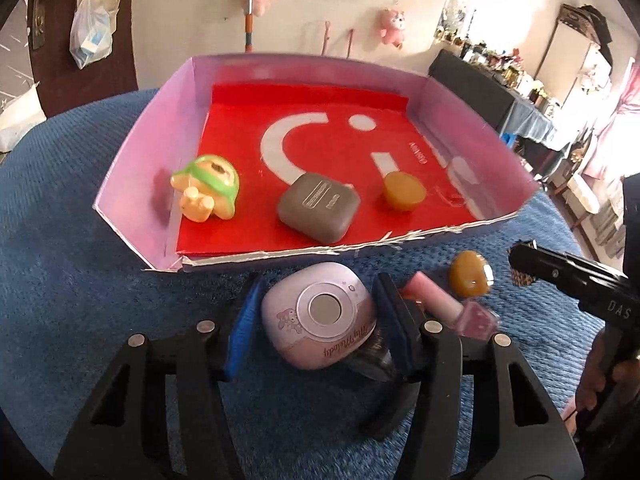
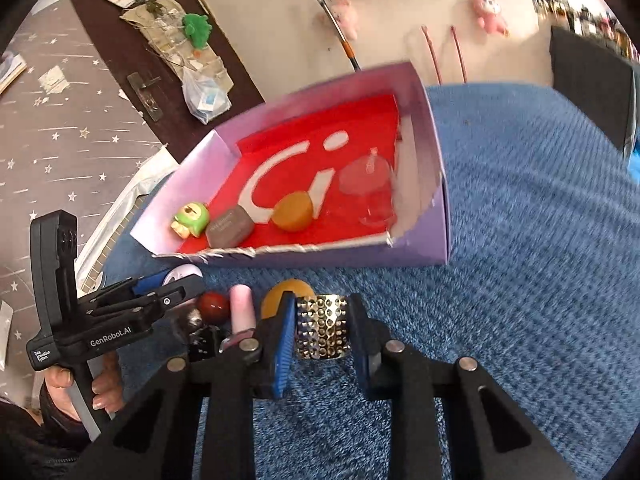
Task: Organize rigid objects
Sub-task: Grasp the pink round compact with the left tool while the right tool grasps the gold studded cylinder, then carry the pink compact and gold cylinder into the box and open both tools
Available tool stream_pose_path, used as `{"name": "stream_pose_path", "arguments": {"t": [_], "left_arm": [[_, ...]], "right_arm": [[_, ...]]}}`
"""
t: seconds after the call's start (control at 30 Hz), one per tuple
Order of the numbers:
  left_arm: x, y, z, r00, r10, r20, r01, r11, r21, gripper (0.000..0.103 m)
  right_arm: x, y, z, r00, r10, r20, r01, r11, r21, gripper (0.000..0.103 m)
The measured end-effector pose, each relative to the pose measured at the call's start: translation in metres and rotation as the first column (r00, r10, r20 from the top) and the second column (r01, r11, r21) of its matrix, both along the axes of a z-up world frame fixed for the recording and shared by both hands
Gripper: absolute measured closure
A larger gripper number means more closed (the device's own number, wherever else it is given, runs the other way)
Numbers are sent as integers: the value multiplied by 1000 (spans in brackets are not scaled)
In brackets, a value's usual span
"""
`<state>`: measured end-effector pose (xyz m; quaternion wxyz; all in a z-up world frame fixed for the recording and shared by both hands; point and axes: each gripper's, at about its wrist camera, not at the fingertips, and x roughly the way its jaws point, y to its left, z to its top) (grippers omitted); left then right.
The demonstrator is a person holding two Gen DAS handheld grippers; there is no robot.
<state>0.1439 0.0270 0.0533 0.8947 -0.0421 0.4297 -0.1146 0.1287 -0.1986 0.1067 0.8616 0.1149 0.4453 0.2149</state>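
A purple box with a red floor sits on a blue knit cloth. In it lie a green and yellow toy figure, a grey case and an amber disc; it also shows in the right wrist view, with a clear dome inside. My left gripper is shut on a lilac My Melody case just before the box's front edge. My right gripper is shut on a gold studded cuff; in the left wrist view the right gripper stands to the right.
On the cloth before the box lie a pink nail polish bottle, a second amber piece and a dark red ball. Beyond the cloth is a pale floor with plush toys and a brush. A dark cluttered board lies at left.
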Motion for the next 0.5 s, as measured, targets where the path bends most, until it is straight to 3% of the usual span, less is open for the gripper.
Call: {"name": "stream_pose_path", "arguments": {"t": [0.23,0.5], "left_arm": [[-14,-5,16,998,-37,51,37,999,-1,50],[-17,-3,22,996,-45,74,45,999,-2,50]], "right_arm": [[-15,11,31,994,10,109,-1,997,-77,75],[-20,18,32,993,20,116,-9,995,-98,75]]}}
